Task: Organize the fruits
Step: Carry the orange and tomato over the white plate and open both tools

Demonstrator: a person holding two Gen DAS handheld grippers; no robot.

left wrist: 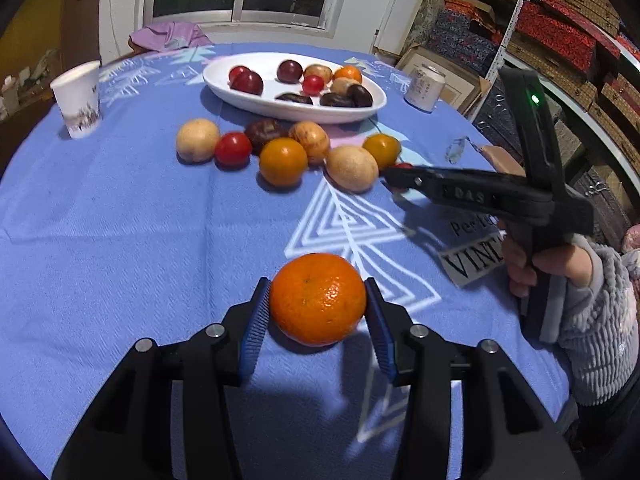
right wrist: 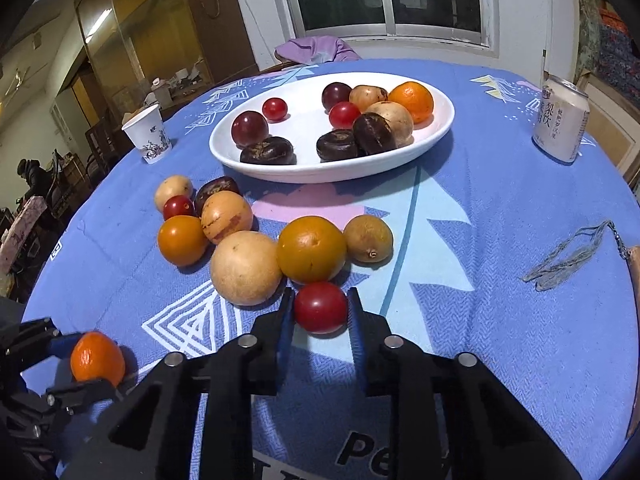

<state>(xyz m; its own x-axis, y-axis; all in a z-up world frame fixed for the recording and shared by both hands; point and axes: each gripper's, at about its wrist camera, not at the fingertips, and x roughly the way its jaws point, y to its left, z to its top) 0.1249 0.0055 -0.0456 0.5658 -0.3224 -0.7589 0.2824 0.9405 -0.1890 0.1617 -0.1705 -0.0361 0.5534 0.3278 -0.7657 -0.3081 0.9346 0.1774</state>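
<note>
Round table (right wrist: 520,320), covered by a blue patterned cloth (left wrist: 120,260).
Directly on it are seen: white oval dish (right wrist: 224,148), loose fruit cluster (right wrist: 244,266), paper cup (right wrist: 146,136), drink can (right wrist: 560,120), grey tassel (right wrist: 568,258), purple fabric (right wrist: 316,50) at far edge.

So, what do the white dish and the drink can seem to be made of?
White dish: probably glazed ceramic, maybe melamine; smooth, glossy, thick rounded rim. Drink can: thin metal, likely aluminium; silvery top rim, printed pale wrap, slight sheen.

Two wrist cams, close, angled down; shared white plate (left wrist: 224,90) (right wrist: 224,156).
</note>
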